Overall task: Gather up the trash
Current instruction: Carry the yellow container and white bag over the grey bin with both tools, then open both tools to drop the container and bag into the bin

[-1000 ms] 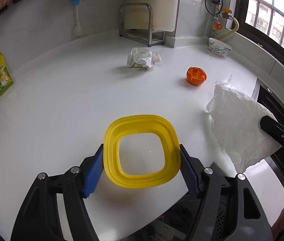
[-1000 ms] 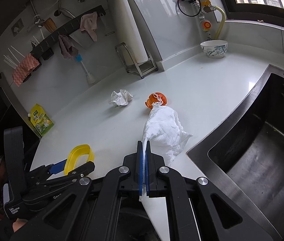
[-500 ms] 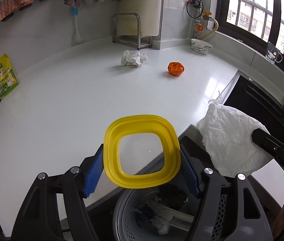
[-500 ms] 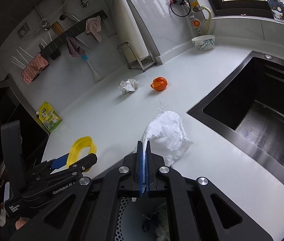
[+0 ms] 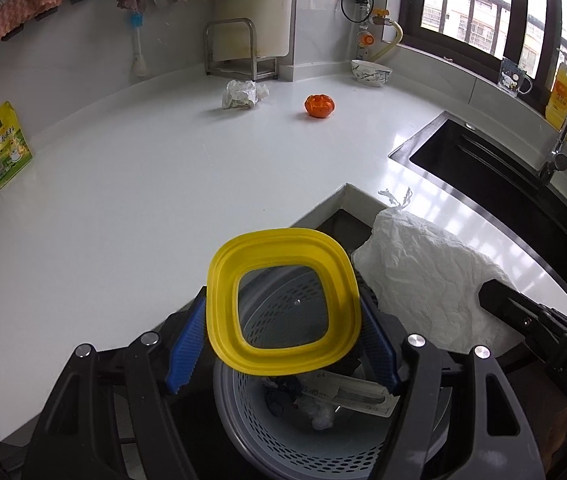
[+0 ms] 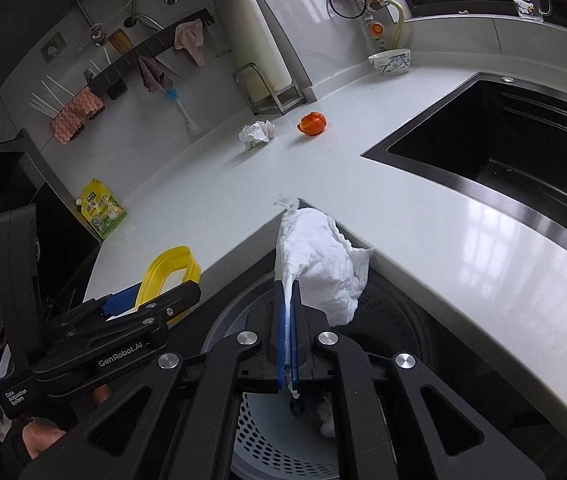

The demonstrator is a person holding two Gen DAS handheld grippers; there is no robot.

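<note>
My left gripper is shut on a yellow square plastic ring and holds it above a grey perforated trash bin below the counter edge. The ring also shows in the right wrist view. My right gripper is shut on a crumpled white plastic bag, also over the bin; the bag shows in the left wrist view. A crumpled paper ball and an orange peel lie on the white counter, far from both grippers.
A black sink with a tap is at the right. A bowl, a metal rack and a yellow-green pouch stand along the counter's back. Trash lies in the bin's bottom.
Both grippers have pulled back from over the counter with their loads. They now hang past the counter edge above the trash bin, which has come into full view.
</note>
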